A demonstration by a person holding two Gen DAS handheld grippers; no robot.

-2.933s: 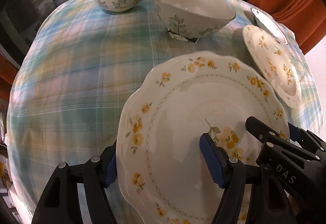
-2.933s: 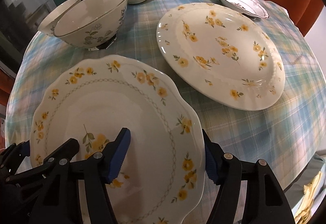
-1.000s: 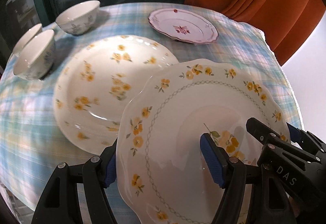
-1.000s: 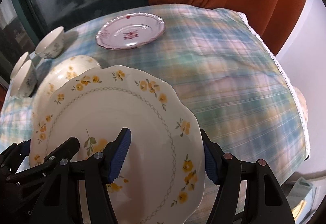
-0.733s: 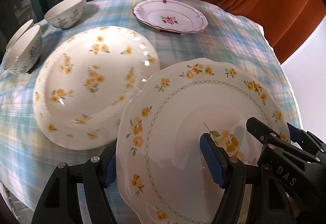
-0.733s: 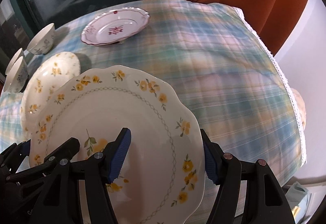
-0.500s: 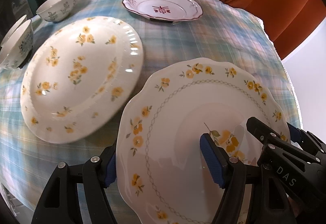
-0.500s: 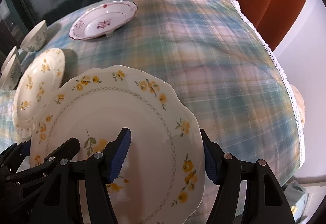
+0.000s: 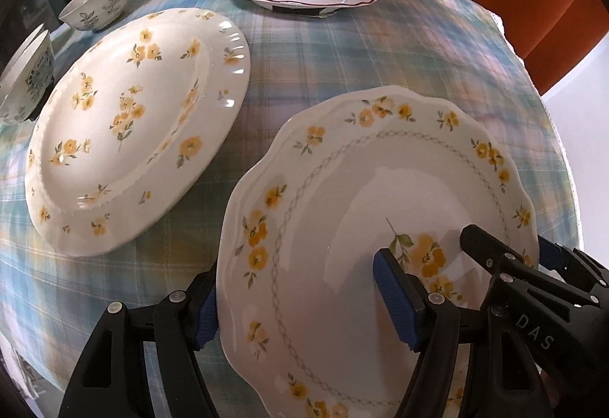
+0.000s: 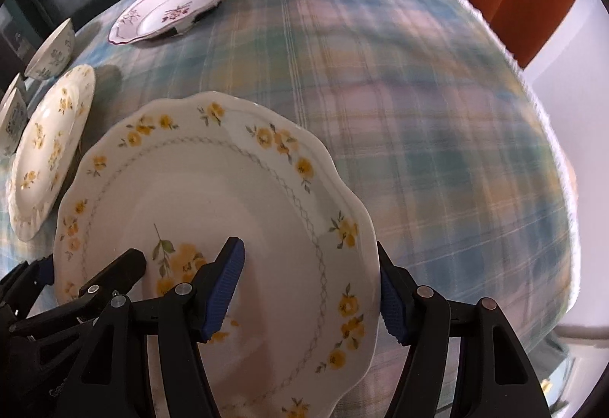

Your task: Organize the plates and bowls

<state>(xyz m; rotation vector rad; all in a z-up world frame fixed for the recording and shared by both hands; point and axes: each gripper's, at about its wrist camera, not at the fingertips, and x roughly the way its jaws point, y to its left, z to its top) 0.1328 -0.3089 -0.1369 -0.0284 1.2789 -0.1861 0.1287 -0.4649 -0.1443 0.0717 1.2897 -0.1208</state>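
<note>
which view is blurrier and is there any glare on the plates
Right wrist view: the plaid tablecloth is smeared by motion blur, while the held scalloped plate stays sharp. Left wrist view: crisper overall, with small bright glints on the rim of the yellow-flower plate and soft sheen on the held plate; fisheye bends the table edges in both.
</note>
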